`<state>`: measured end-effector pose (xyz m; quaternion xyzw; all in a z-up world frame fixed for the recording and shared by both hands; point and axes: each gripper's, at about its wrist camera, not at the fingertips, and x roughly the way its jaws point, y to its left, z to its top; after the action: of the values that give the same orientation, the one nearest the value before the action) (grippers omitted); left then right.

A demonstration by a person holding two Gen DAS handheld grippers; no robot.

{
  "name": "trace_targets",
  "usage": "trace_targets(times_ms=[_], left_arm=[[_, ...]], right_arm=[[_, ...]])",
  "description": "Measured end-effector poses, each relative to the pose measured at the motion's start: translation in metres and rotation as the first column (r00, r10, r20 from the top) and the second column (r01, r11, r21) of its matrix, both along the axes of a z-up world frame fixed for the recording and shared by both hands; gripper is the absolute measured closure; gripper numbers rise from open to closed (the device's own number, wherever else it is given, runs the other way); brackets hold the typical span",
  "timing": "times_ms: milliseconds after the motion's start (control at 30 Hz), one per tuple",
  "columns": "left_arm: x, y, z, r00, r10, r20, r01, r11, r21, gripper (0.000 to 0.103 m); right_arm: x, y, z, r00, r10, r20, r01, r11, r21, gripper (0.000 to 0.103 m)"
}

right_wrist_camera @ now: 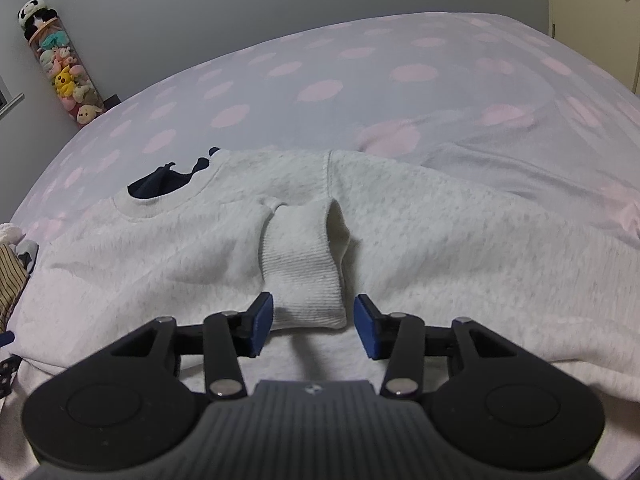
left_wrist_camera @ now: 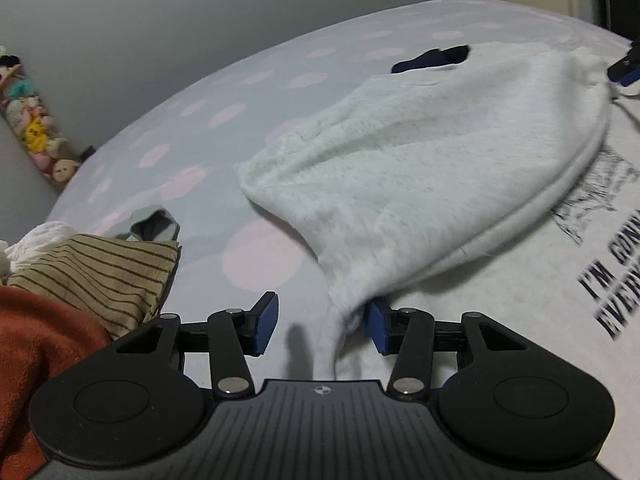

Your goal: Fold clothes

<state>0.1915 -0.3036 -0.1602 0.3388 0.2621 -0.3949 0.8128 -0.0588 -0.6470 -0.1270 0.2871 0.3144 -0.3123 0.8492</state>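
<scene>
A light grey sweatshirt [left_wrist_camera: 400,168] lies spread on the bed, one side folded over its printed front [left_wrist_camera: 608,264]. A corner of that fold trails between the fingers of my left gripper [left_wrist_camera: 322,326], brushing the right pad [left_wrist_camera: 378,330]; the jaws stand wide open. In the right wrist view the sweatshirt [right_wrist_camera: 440,240] lies flat, with a dark navy lining at the neck [right_wrist_camera: 160,184]. Its ribbed sleeve cuff [right_wrist_camera: 304,276] lies on the body and ends between the open fingers of my right gripper [right_wrist_camera: 315,328]. The right gripper's blue tip [left_wrist_camera: 624,70] shows at the fold's far corner.
A pile of clothes sits at the left: striped beige [left_wrist_camera: 100,268], rust-orange [left_wrist_camera: 40,340], white [left_wrist_camera: 44,236] and a grey-green piece [left_wrist_camera: 156,226]. The bedsheet [right_wrist_camera: 360,80] is pale with pink dots. A clear tube of plush toys [right_wrist_camera: 64,72] stands by the wall.
</scene>
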Motion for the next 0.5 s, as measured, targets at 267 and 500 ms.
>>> trace_targets(times_ms=[267, 500], left_arm=[[-0.009, -0.044, -0.013, 0.973, 0.173, 0.153, -0.161, 0.983, -0.088, 0.067], [-0.002, -0.033, -0.009, 0.950, 0.240, 0.199, -0.224, 0.969, -0.100, 0.089]], right_arm=[[0.006, -0.001, -0.005, 0.999, -0.012, 0.029, 0.012, 1.000, 0.020, 0.046], [0.008, 0.003, 0.004, 0.998, 0.008, 0.059, -0.009, 1.000, 0.015, 0.090]])
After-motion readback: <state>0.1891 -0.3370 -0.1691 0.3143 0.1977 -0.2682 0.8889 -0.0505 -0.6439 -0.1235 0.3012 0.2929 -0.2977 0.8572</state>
